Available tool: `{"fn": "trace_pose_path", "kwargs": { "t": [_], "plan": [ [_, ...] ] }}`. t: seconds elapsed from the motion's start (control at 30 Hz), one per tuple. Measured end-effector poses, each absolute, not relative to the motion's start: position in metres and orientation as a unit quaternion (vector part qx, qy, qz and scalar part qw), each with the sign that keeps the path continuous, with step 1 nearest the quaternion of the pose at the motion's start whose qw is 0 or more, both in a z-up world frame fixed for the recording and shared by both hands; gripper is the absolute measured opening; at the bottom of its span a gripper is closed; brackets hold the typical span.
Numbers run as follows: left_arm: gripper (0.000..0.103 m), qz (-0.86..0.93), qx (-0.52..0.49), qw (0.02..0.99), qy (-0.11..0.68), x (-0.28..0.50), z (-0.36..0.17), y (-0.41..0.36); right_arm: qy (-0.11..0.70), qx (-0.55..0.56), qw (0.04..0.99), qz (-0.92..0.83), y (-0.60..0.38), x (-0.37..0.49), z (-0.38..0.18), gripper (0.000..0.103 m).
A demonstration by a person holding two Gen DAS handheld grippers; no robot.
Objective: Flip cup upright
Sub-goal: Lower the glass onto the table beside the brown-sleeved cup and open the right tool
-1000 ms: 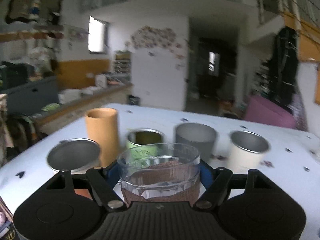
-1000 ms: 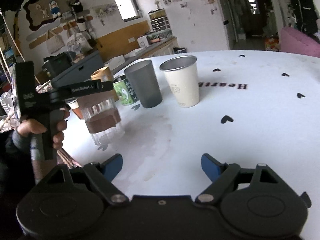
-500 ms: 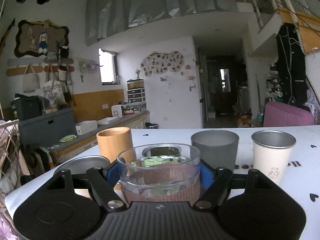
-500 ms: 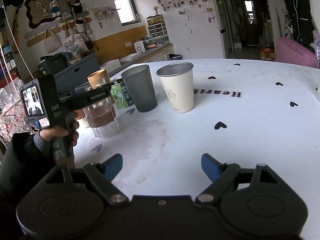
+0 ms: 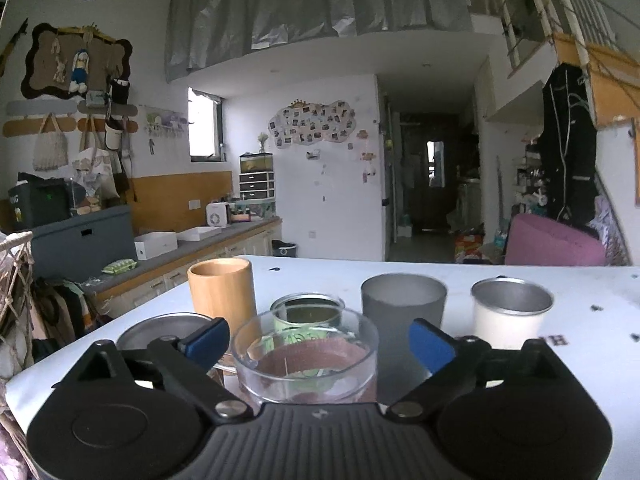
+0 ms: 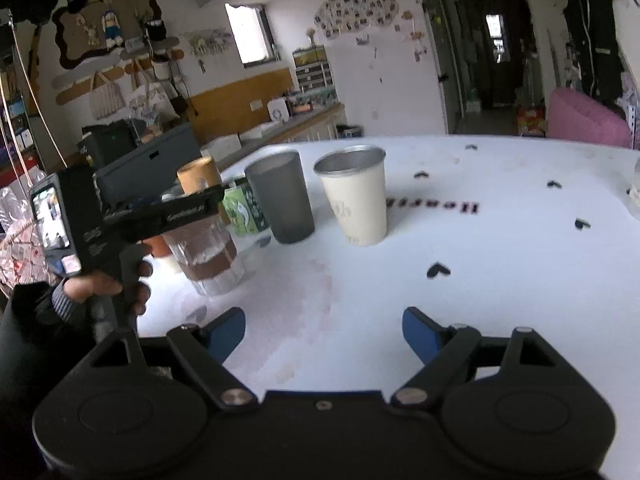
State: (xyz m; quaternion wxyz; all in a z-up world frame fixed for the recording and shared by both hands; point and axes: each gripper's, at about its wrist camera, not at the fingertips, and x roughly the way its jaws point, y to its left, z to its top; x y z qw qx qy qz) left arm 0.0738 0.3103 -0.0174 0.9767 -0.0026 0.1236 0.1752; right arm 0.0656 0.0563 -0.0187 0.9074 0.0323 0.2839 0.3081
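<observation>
A clear glass cup [image 5: 306,354] with a brown band stands upright on the white table [image 5: 592,356], mouth up. My left gripper [image 5: 319,338] is open, its blue fingertips [image 5: 208,336] apart from the glass on either side. In the right wrist view the glass cup [image 6: 208,256] stands on the table [image 6: 500,280] under the left gripper [image 6: 168,210]. My right gripper [image 6: 323,330] is open and empty above the table's near part.
Behind the glass stand upright cups: a bamboo cup [image 5: 222,294], a green printed cup [image 5: 306,314], a grey cup [image 5: 404,308], a white metal-rimmed cup [image 5: 510,316] and a steel cup [image 5: 160,334] at the left. The table's left edge is close.
My left gripper has opened and let go of the glass cup, which now stands on the table. The right gripper has barely moved.
</observation>
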Motion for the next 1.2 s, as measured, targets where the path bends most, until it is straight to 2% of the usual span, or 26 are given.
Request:
{"fn": "trace_pose_path", "kwargs": {
  "t": [0.27, 0.43, 0.73, 1.2],
  "plan": [
    [0.103, 0.149, -0.056, 0.97, 0.182, 0.034, 0.004, 0.311, 0.225, 0.026, 0.929, 0.292, 0.057, 0.057, -0.006, 0.09],
    [0.103, 0.132, -0.053, 0.966, 0.217, 0.012, 0.006, 0.307, 0.213, 0.016, 0.938, 0.273, 0.059, 0.055, -0.002, 0.097],
    [0.103, 0.123, -0.064, 0.963, 0.23, -0.015, 0.004, 0.293, 0.219, 0.009, 0.941, 0.258, 0.061, 0.053, 0.0, 0.103],
    [0.103, 0.111, -0.058, 0.963, 0.24, -0.017, 0.001, 0.287, 0.219, -0.008, 0.951, 0.219, 0.057, 0.05, -0.001, 0.103]
  ]
}}
